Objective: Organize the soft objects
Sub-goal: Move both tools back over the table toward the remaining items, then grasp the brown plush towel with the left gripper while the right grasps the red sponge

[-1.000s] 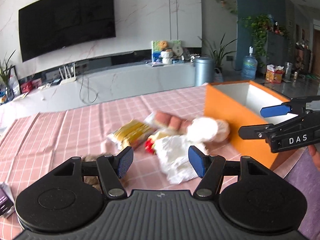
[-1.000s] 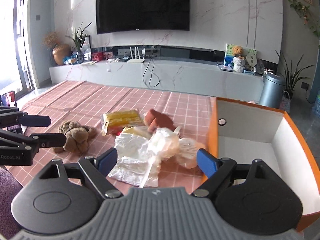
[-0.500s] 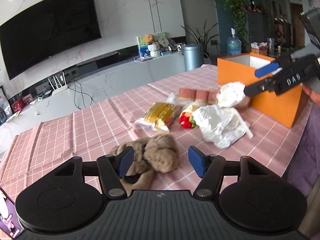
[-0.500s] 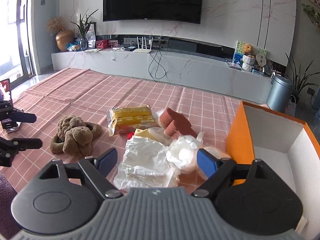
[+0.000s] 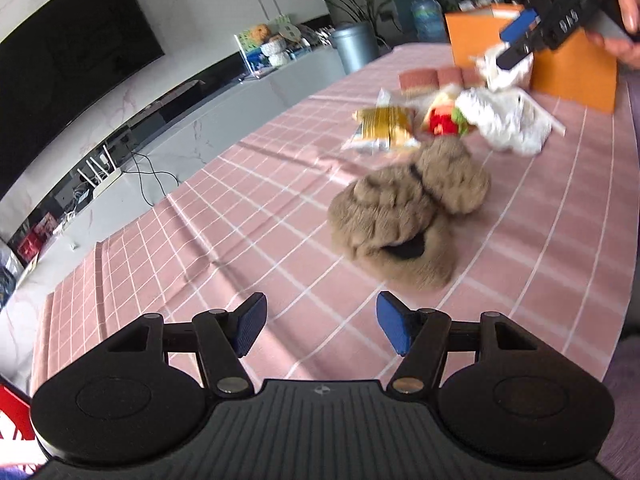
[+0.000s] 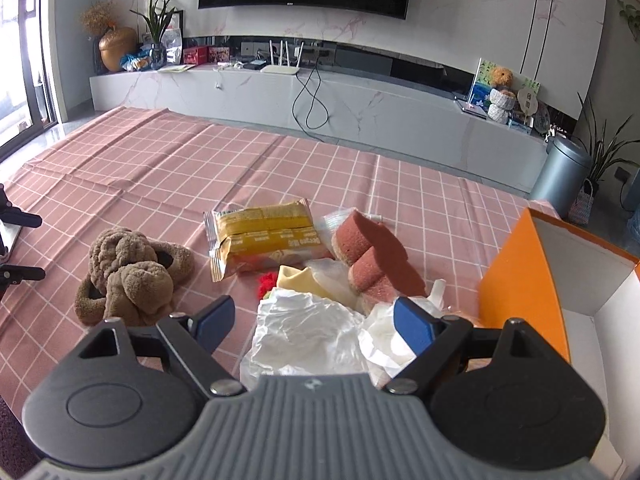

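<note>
A brown fuzzy soft toy (image 5: 408, 208) lies on the pink checked cloth just ahead of my open, empty left gripper (image 5: 320, 328); it also shows in the right wrist view (image 6: 132, 276). My right gripper (image 6: 312, 320) is open and empty above crumpled white plastic bags (image 6: 304, 336). Beyond them lie a yellow snack pack (image 6: 264, 236), pink sponges in plastic (image 6: 372, 256) and a small red and yellow plush (image 6: 288, 280). The orange box (image 6: 520, 280) stands open at the right. The right gripper also shows in the left wrist view (image 5: 520, 40).
The pink checked tablecloth (image 6: 160, 168) covers the table. A grey TV console (image 6: 320, 100) with a router and a wall TV stand behind. A metal bin (image 6: 564, 176) stands on the floor at the right. A phone edge (image 5: 12, 424) shows at the far left.
My left gripper has swung left and back, so the brown toy now lies ahead of it. My right gripper has pulled away from the box and now sits over the white bags.
</note>
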The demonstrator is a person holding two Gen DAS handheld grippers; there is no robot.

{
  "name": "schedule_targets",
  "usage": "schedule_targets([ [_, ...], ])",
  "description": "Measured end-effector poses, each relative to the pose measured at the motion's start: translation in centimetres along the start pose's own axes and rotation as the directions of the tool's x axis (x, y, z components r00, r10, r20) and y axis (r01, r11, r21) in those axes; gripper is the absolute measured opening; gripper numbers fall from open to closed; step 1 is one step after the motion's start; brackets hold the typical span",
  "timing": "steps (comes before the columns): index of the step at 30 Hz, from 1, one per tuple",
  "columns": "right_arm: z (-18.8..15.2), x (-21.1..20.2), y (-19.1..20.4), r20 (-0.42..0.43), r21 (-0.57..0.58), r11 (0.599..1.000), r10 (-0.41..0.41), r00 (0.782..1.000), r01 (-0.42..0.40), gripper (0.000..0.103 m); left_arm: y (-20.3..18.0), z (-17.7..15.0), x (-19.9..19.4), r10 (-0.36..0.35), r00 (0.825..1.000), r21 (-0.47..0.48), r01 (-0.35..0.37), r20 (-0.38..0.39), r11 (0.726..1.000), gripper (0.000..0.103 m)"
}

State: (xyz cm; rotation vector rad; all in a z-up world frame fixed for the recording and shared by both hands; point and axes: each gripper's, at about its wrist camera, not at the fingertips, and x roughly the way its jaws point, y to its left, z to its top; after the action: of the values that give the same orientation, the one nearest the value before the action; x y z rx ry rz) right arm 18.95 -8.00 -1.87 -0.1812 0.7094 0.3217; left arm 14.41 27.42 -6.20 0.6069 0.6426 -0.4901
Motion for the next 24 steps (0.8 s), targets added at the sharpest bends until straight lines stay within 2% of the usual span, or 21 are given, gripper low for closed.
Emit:
schedule_targets([
  [5, 0.4, 1.0, 0.4, -0.026, -0.008, 1.000, -0.013, 1.000, 0.013, 0.085, 0.3, -1.6, 0.9, 0.023, 0.999, 0.123, -0.019, -0.030, 0.992, 0.074],
  [11, 1.3, 2.2, 0.7, -0.030, -0.027, 0.999, -0.021, 0.999, 0.020, 0.085, 1.5, -2.3, 0.7, 0.034, 0.999, 0.121, -0.032, -0.011, 0.992, 0.074],
  [17, 1.9, 3.4, 0.7, -0.038, -0.053, 0.998, -0.034, 0.999, 0.032, 0.085, 1.5, -1.1, -0.4, 0.084, 0.996, 0.187, -0.089, 0.031, 0.978, 0.074],
  [21, 2.4, 4.1, 0.4, -0.040, -0.067, 0.997, -0.038, 0.998, 0.035, 0.085, 1.7, 1.1, -1.2, 0.056, 0.995, 0.170, -0.069, 0.081, 0.983, 0.075],
  [24, 2.9, 4.8, 0.2, -0.045, -0.091, 0.995, -0.034, 0.998, 0.030, 0.085, 1.7, 2.6, -0.9, 0.007, 0.994, 0.130, -0.021, 0.106, 0.991, 0.079],
])
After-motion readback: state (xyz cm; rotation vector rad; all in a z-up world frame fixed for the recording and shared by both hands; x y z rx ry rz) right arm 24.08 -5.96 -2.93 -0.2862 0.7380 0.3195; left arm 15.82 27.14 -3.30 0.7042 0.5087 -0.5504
